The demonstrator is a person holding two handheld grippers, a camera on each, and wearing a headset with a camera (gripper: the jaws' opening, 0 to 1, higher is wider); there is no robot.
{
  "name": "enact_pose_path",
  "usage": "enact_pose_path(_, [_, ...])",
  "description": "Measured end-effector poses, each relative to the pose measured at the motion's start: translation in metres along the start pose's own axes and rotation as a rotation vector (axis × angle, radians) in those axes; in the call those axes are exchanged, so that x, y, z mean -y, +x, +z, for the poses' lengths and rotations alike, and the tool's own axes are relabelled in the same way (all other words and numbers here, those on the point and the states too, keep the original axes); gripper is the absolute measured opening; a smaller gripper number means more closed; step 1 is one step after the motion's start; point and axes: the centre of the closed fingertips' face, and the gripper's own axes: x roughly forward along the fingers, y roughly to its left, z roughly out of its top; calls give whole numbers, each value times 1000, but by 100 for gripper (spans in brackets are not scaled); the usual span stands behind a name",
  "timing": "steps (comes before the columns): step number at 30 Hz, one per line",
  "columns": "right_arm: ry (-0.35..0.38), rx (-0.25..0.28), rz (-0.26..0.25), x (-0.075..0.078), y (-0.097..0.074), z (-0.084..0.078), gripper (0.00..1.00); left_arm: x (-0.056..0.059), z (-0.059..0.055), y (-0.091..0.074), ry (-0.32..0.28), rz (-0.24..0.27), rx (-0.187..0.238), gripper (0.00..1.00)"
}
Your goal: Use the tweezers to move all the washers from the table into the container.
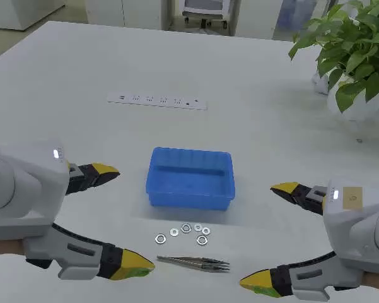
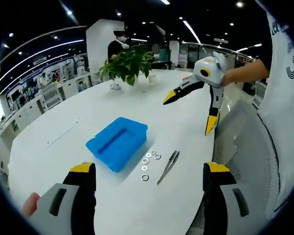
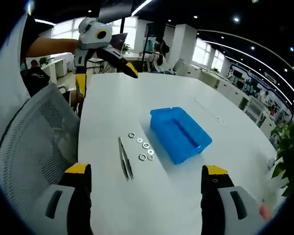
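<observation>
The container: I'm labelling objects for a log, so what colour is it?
Plain bright blue; the container shows best in the head view.

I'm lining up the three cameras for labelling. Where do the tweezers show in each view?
Head view: tweezers at bottom centre, just below the washers.
Left gripper view: tweezers right of centre, right of the washers.
Right gripper view: tweezers left of centre, left of the washers.
Shared landmark: the blue container, on the washers' far side from the tweezers.
</observation>
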Motion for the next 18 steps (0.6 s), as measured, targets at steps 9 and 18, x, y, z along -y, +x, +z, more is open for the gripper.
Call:
enact_pose_path(9, [-2,-6,4,-2,1,-4,93,-2,6,0,4,-1,11,94])
enact_pose_path(18, [16,-1,-18,4,-2,-8,93,-6,-1,-3,-3,5,-17,94])
